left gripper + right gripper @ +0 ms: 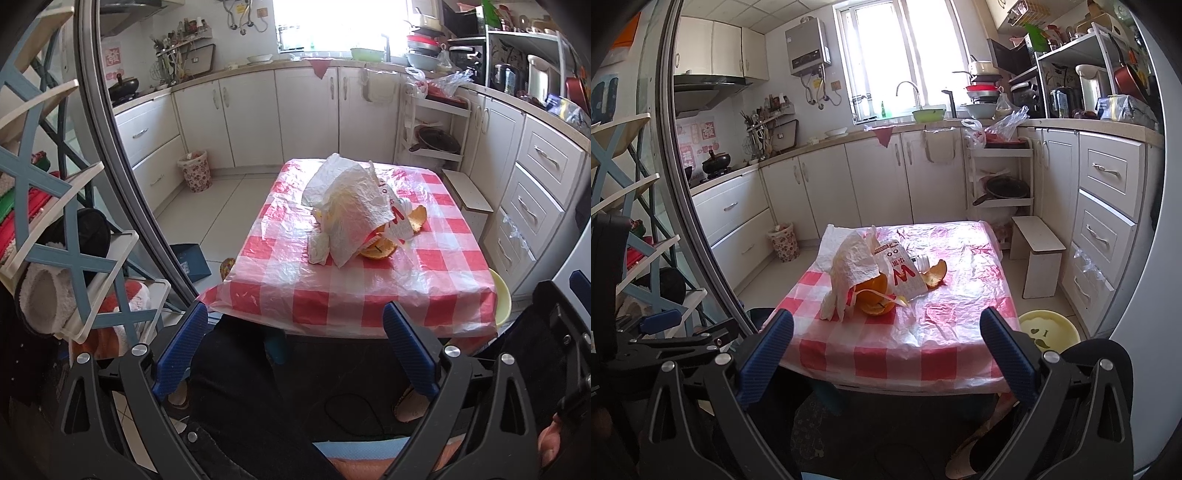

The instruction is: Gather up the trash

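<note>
A pile of trash lies on the red-and-white checked table (332,295) (953,317). It holds crumpled white paper (347,206) (853,269), a white carton with a red W (901,277) (397,221), orange peels (380,251) (873,291) (934,275) and a small clear bottle (921,263). My left gripper (295,321) is open and empty, held back from the table's near edge. My right gripper (886,325) is open and empty too, just short of the near edge. The left gripper also shows at the left of the right wrist view (665,325).
A floral waste bin (195,170) (783,242) stands on the floor by the far left cabinets. A yellow stool (1049,330) (502,299) sits at the table's right. A white step stool (1038,254) stands by the right drawers. A shoe rack (55,240) is at left.
</note>
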Demonstrator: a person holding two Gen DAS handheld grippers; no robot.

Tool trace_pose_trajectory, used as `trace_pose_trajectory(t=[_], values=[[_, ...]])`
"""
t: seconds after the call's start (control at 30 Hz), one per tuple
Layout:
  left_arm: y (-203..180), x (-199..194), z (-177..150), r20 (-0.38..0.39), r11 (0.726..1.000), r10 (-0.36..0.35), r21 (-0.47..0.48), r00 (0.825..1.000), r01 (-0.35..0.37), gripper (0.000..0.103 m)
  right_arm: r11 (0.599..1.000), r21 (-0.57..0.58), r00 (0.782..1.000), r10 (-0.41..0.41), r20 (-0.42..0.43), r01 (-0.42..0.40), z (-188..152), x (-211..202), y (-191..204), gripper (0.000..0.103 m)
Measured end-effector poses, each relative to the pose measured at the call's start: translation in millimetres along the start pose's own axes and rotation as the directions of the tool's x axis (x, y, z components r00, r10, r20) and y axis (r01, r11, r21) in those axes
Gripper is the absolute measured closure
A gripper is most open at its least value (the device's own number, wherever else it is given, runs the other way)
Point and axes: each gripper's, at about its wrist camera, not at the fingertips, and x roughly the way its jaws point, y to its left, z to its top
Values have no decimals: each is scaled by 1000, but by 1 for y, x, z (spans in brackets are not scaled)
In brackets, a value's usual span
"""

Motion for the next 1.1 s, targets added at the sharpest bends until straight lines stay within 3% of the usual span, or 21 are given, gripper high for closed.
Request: trace_pose_trajectory(t=[0.13,0.33,0.5,0.73,0.83,0.93,0.97,1.03,1.1], values=[[9,23,11,-30,1000,-1,-26,1000,1,11,1000,0,1000,-3,-25,3,8,21,-3,6],[8,67,35,-78,996,-68,-71,995,63,11,999,-15,998,-33,-58,33,19,58,-14,6],[-25,118,56,-86,994,-100,-44,991,96,8,997,1,994,-71,-83,71,28,90,-33,6],[-95,207,79,-105,996,-13,83,994,22,9,991,35,988,-122,-90,126,39,122,-64,6],[-106,232,87,-124,997,-2,75,992,11,9,990,54,987,-128,-101,134,41,134,-76,6],[-93,245,100,-148,996,-89,-28,985,86,25,989,75,987,-120,-110,128,42,144,-84,6],[-85,247,105,-148,989,-132,-79,980,121,32,989,77,987,-117,-113,126,41,146,-85,6],[-67,245,110,-132,974,-187,-155,973,166,38,990,78,987,-107,-121,117,40,152,-85,6],[-51,245,112,-121,969,-189,-186,975,165,58,992,73,987,-95,-129,105,39,157,-84,6]])
